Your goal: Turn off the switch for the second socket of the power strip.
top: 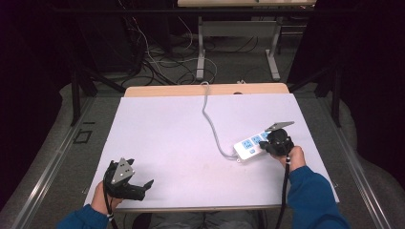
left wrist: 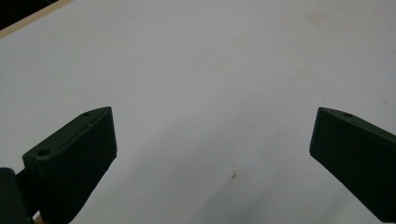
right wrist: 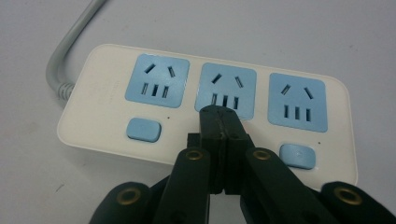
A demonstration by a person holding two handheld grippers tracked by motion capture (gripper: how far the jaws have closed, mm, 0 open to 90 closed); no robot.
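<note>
A white power strip (top: pixel 248 147) with three blue sockets lies on the right part of the white table (top: pixel 181 143). In the right gripper view the power strip (right wrist: pixel 105 95) has a blue button (right wrist: pixel 144 129) under its first socket and another (right wrist: pixel 297 155) under its third. My right gripper (right wrist: pixel 219 114) is shut, and its joined tips rest on the strip just below the middle socket (right wrist: pixel 226 84), hiding what is under them. From above, the right gripper (top: pixel 276 141) sits over the strip's right end. My left gripper (top: pixel 139 187) stands open near the table's front left, and its jaws (left wrist: pixel 212 126) hold nothing.
The strip's grey cable (top: pixel 212 129) snakes toward the table's far edge and drops over it. Beyond the table are a floor with loose cables (top: pixel 157 62) and the legs of another table (top: pixel 200 52). A small brown stain (left wrist: pixel 232 175) marks the sheet.
</note>
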